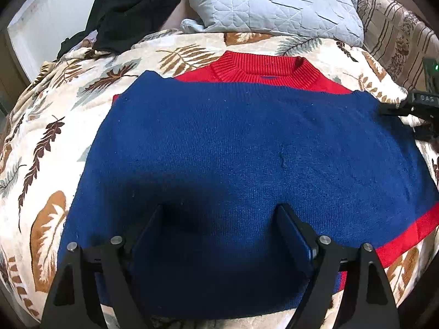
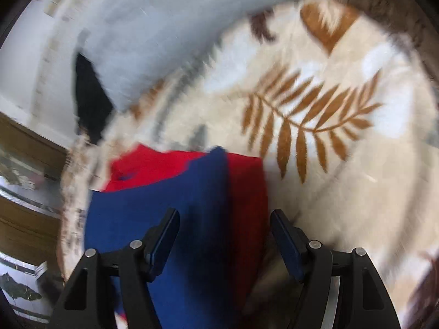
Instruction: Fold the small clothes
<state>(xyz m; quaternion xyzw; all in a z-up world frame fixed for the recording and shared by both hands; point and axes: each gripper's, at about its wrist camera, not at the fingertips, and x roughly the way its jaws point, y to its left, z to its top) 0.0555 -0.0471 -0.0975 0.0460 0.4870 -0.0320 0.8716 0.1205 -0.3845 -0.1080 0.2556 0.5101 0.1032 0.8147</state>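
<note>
Bed: cream blanket (image 1: 82, 104) printed with brown and grey leaf fronds covers the surface in both views.
Room: white wall (image 1: 46, 19) at the left wrist view's upper left; wood-toned furniture (image 2: 24, 148) at the left edge of the right wrist view, which is blurred.
Bedding: grey quilted pillow (image 1: 274, 2) at the head of the bed, striped brown cover (image 1: 395, 35) to its right.
Dark heap: black garment (image 1: 129, 8) lies beside the pillow, apart from the sweater.
Sweater (image 1: 247, 159): blue and red knit, spread flat on the blanket, blue half folded up over the red so the ribbed red collar (image 1: 263, 68) shows beyond it; a red strip (image 1: 411, 235) shows at the lower right.
Left gripper (image 1: 219, 219): fingers apart, hovering over the near blue edge, holding nothing.
Right gripper (image 2: 225, 222): fingers apart over the sweater's right side, where blue meets red; seen from the left wrist view, it sits at the sweater's far right corner.
Writing: letters on the right gripper's body read roughly "DAS"; the rest is illegible.
</note>
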